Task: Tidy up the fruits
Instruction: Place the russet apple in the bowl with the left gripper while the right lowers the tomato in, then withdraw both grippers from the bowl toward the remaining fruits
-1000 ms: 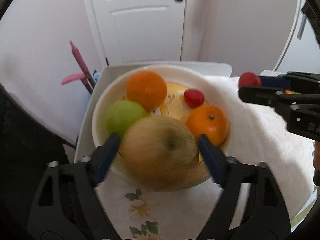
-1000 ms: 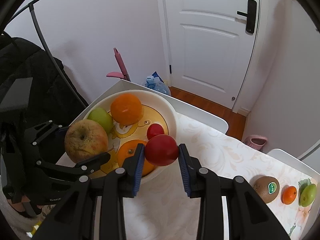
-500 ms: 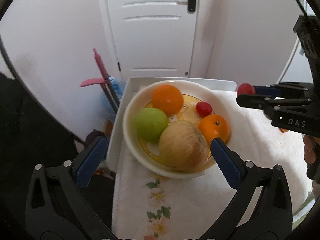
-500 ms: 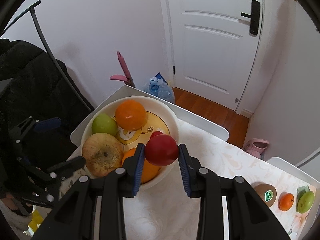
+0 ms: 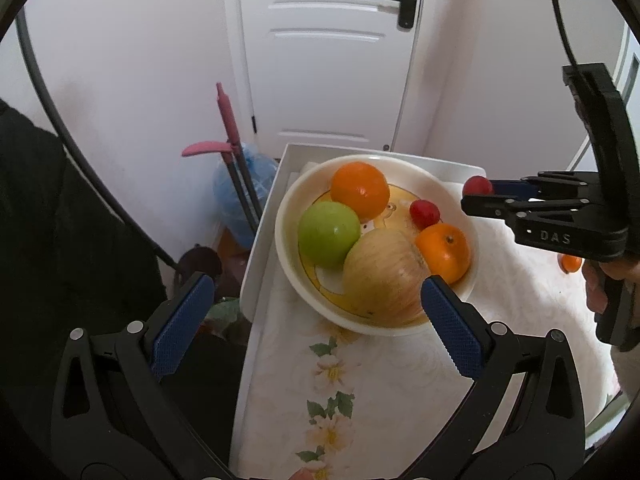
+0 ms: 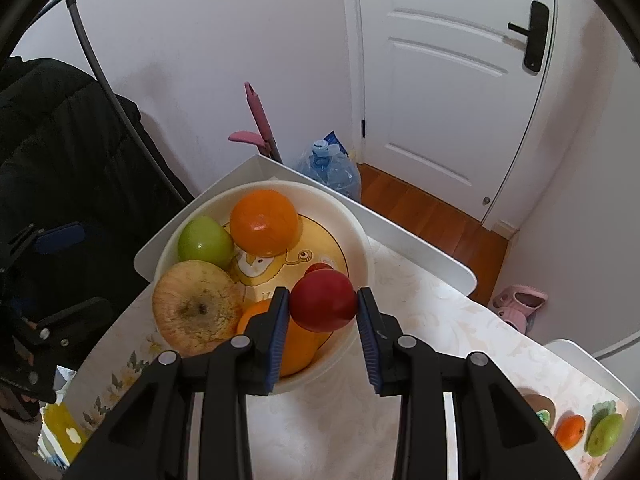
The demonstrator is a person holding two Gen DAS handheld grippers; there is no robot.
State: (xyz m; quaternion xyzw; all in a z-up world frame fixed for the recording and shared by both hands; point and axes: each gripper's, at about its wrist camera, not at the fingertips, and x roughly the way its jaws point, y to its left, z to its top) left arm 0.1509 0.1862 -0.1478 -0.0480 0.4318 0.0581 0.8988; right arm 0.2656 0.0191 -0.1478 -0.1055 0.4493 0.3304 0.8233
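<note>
A cream bowl point(image 5: 285, 240) on the table's far corner holds a big orange point(image 5: 360, 189), a green apple point(image 5: 328, 234), a yellowish apple point(image 5: 386, 276), a small red fruit point(image 5: 424, 213) and a small orange point(image 5: 444, 252). My left gripper point(image 5: 316, 316) stands open wide, drawn back from the bowl's near side, with nothing between its pads. In the right wrist view my right gripper point(image 6: 323, 314) is shut on a red fruit point(image 6: 323, 300), hovering over the bowl's point(image 6: 362, 240) near rim. The left wrist view shows that red fruit point(image 5: 477, 186) beside the bowl's right edge.
A kiwi point(image 6: 540, 405), a small orange point(image 6: 570, 432) and a green fruit point(image 6: 605, 434) lie on the floral cloth point(image 6: 400, 360) at the right. Beyond the table edge stand a pink-handled mop point(image 5: 228, 120), a blue water bottle point(image 6: 334, 166) and a white door point(image 5: 328, 52). A black jacket point(image 6: 60, 140) hangs at the left.
My left gripper let the yellowish apple go into the bowl, opened wide and drew back and up. The right gripper kept its hold on the red fruit over the bowl.
</note>
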